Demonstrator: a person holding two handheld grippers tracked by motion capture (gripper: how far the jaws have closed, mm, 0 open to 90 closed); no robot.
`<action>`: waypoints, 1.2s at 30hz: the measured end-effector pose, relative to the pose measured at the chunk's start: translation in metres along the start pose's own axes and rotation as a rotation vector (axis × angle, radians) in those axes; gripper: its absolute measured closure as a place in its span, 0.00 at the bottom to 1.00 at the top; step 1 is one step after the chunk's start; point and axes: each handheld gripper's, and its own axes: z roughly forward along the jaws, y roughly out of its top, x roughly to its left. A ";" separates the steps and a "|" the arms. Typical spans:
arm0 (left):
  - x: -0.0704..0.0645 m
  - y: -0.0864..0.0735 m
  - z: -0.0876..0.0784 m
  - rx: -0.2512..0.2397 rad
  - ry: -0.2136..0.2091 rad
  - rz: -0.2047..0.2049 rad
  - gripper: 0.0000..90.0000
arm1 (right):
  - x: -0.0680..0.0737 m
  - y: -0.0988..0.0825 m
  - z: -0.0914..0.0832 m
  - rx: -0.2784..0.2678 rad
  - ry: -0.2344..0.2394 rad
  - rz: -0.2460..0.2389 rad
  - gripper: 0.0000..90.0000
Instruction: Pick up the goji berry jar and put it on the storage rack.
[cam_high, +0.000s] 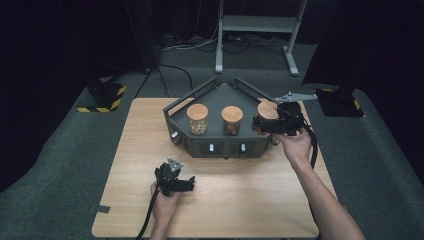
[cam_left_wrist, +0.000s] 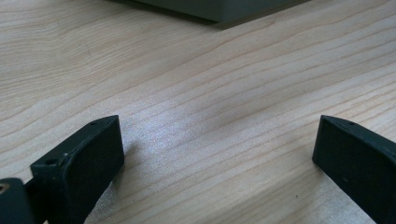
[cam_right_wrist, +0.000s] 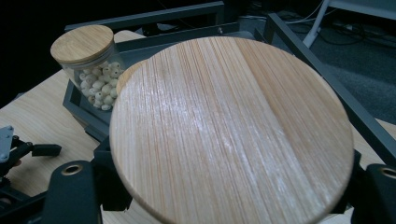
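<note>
A glass jar with a round wooden lid (cam_high: 266, 109) (cam_right_wrist: 231, 126) is at the right end of a dark grey tray (cam_high: 220, 95), and my right gripper (cam_high: 261, 124) is shut on it below the lid. Its black fingers (cam_right_wrist: 70, 186) flank the jar on both sides. Two more lidded jars stand in the tray: a left jar (cam_high: 197, 119) (cam_right_wrist: 88, 56) full of pale beads and a middle jar (cam_high: 232, 120). My left gripper (cam_high: 186, 184) (cam_left_wrist: 217, 149) lies low over the wooden table (cam_left_wrist: 196, 84), open, with only bare wood between its jaws.
The tray has raised rails (cam_right_wrist: 140, 18) and small knobs (cam_high: 211, 148) on its front face. Behind the table stand a white frame (cam_high: 255, 30), floor cables and yellow-black striped bases (cam_high: 102, 97). The left gripper (cam_right_wrist: 28, 149) shows at the far left of the right gripper view.
</note>
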 end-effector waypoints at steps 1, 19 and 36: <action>0.000 0.000 0.000 0.000 0.000 0.000 0.02 | 0.000 0.001 0.001 0.002 -0.001 0.003 0.28; 0.000 0.000 0.000 0.000 0.000 0.000 0.02 | 0.000 0.011 0.015 0.028 -0.020 0.015 0.28; 0.000 0.000 0.000 0.000 -0.001 0.000 0.02 | 0.002 0.018 0.027 0.052 -0.047 0.018 0.28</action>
